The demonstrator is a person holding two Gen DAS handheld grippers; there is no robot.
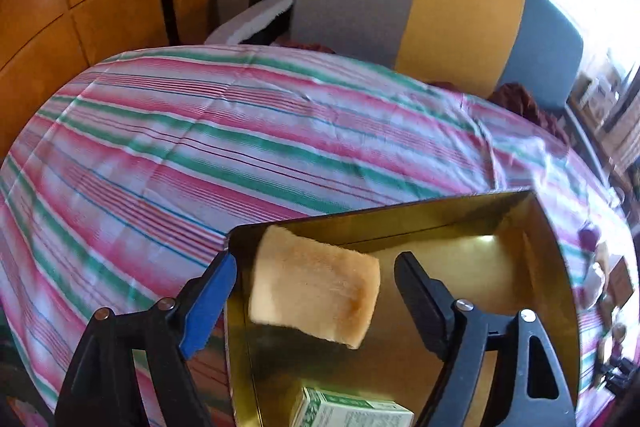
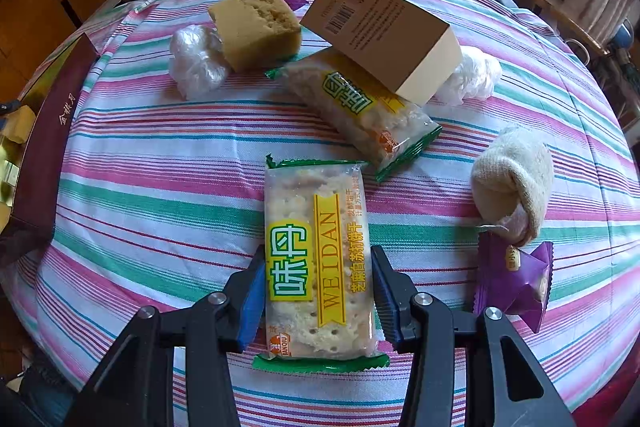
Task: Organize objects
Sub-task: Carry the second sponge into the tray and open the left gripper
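In the left wrist view my left gripper [image 1: 316,277] is open above a gold-lined box [image 1: 548,267]. A tan sponge [image 1: 316,293] sits between the fingers without touching them, seemingly in mid-air over the box. A green and white carton [image 1: 352,411] lies in the box's near end. In the right wrist view my right gripper [image 2: 318,291] is closed around a Weidan cracker packet [image 2: 316,259] lying on the striped tablecloth [image 2: 160,155]; both blue pads touch its sides.
On the cloth lie a second cracker packet [image 2: 360,107], a brown carton [image 2: 384,35] leaning on it, a yellow sponge [image 2: 256,27], two clear plastic bundles [image 2: 196,61], a cream sock [image 2: 516,179] and a purple sachet [image 2: 516,279]. The box's maroon wall [image 2: 48,147] stands left. Chairs behind.
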